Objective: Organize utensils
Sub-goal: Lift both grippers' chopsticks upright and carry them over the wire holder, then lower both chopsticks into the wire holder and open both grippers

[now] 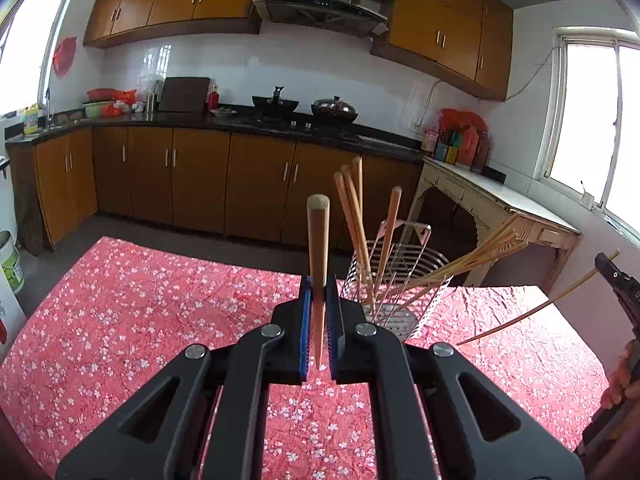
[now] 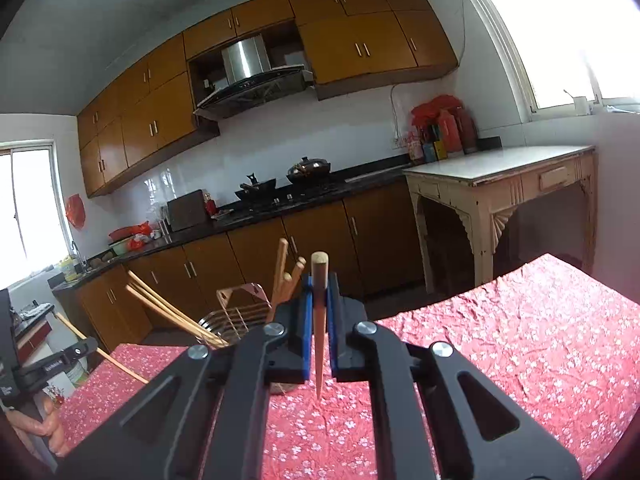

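Our left gripper (image 1: 319,292) clamps a wooden chopstick (image 1: 318,248) upright; our right gripper (image 2: 319,292) clamps another chopstick (image 2: 319,320). Both hover above the floral tablecloth (image 1: 140,300), near the metal utensil holder (image 1: 400,280) holding more chopsticks.

red floral tablecloth (image 1: 140,300), orange-brown cabinets (image 1: 180,172)

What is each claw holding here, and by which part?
Left claw: a wooden chopstick, gripped toward its thin end. Right claw: another wooden chopstick, also gripped toward its thin end.
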